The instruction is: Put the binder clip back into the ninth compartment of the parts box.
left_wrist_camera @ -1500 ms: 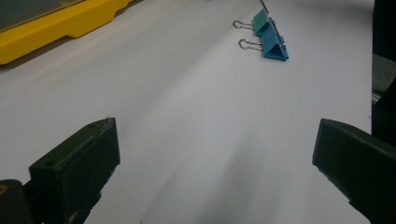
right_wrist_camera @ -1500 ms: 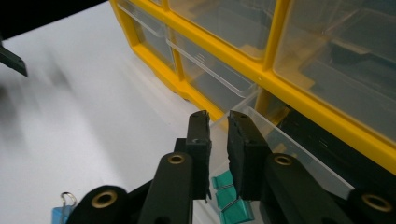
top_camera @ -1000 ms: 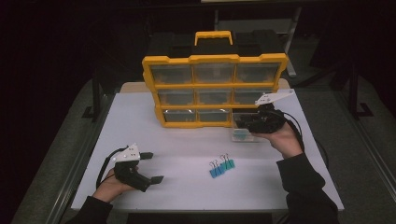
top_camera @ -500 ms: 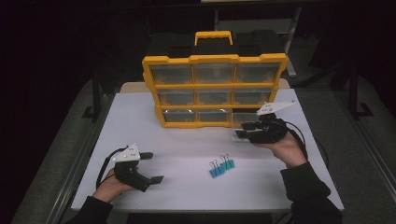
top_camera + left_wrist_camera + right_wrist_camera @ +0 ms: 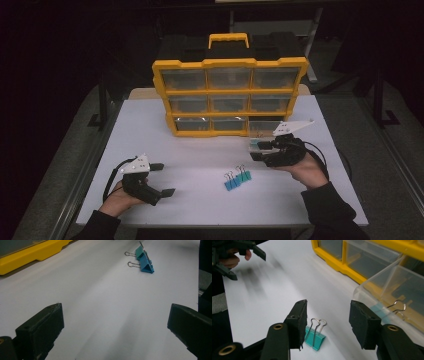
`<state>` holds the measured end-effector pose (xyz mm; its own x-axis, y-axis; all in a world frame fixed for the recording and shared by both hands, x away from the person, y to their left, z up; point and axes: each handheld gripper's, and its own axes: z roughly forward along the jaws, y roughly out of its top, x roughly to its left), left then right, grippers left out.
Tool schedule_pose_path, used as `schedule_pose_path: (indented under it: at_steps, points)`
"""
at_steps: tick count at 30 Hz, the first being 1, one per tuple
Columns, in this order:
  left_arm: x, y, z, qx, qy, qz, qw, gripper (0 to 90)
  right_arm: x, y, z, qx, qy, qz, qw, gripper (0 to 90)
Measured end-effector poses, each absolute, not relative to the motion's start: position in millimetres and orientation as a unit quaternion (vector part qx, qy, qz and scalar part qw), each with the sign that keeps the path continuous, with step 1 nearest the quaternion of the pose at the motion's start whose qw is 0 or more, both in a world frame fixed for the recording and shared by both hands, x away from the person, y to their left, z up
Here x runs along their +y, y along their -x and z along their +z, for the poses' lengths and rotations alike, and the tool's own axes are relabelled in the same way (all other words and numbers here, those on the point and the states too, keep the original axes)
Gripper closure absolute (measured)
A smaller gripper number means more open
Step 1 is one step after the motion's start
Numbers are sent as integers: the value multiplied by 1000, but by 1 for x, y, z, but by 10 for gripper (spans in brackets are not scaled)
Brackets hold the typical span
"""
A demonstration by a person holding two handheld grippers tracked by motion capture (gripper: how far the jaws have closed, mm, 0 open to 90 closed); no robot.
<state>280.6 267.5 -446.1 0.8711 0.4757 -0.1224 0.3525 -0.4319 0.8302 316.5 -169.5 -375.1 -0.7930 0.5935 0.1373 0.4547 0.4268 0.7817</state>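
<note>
1. My right tool is open wide and holds nothing.
2. My left tool is open wide near the desk's front left corner.
3. The clips lie near the desk's front edge.

White table, dark room, grey floor, black metal frames behind.

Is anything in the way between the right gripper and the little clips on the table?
Nothing visible. The right gripper hangs open beside the pulled-out clear drawer, and only bare white table lies between it and the binder clips.
</note>
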Motion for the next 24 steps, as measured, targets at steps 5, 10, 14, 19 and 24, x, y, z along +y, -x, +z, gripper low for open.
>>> schedule_pose_path:
  at_steps: [5, 10, 14, 19, 24]
  points:
    - [267, -281, -446, 246, -844, 65, 473, 4, -167, -313, -383, 844, -308, 433, 74, 448]
    - [267, -281, -447, 245, -844, 65, 472, 4, -163, -309, -393, 846, -307, 431, 68, 423]
    - [267, -281, -447, 248, -843, 65, 472, 4, -162, -306, -402, 845, -310, 431, 64, 410]
    - [267, -281, -447, 249, -843, 65, 472, 4, -159, -307, -411, 845, -312, 431, 61, 402]
    - [267, -281, -447, 249, -843, 65, 472, 3, -154, -308, -419, 844, -315, 430, 59, 401]
